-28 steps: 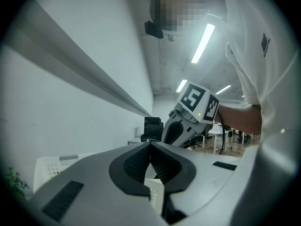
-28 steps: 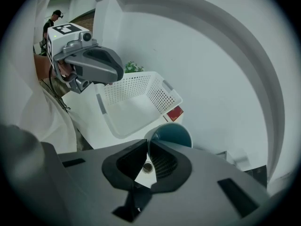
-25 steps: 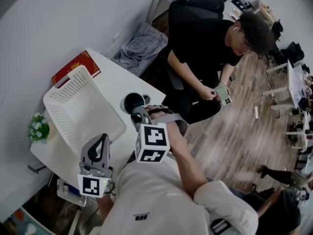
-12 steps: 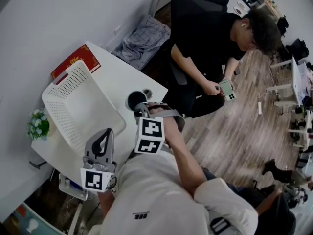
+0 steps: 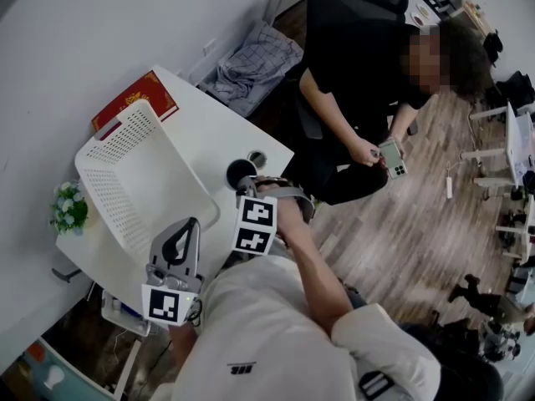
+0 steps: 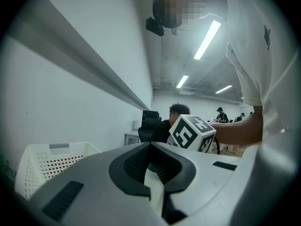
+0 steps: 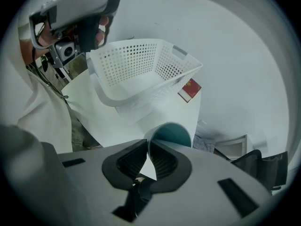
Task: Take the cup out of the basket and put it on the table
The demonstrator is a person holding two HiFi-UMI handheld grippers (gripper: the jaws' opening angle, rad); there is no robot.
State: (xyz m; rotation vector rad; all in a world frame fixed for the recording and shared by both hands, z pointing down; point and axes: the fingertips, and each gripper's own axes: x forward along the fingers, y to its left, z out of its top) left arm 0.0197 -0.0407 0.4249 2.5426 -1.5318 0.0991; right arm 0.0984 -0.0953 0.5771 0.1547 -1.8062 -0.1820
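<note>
White counter [image 5: 201,132]. White perforated basket [image 5: 104,192] on its left part, only bare floor showing inside. L claw [image 6: 150,147] off near edge by basket corner, pads tip-to-tip, nothing btwn. R claw [image 7: 148,144] pinched narrow on cup wall. Red book [image 5: 134,100] at far corner by basket. Cup [image 5: 241,172] outside basket, just beside its right corner, near counter edge, mouth up, teal inside; touching counter or not: can't tell.

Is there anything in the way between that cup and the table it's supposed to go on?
Nothing visible. The right claw grips the cup at its rim, outside the basket and over a bare part of the table. The basket sits off to one side.
</note>
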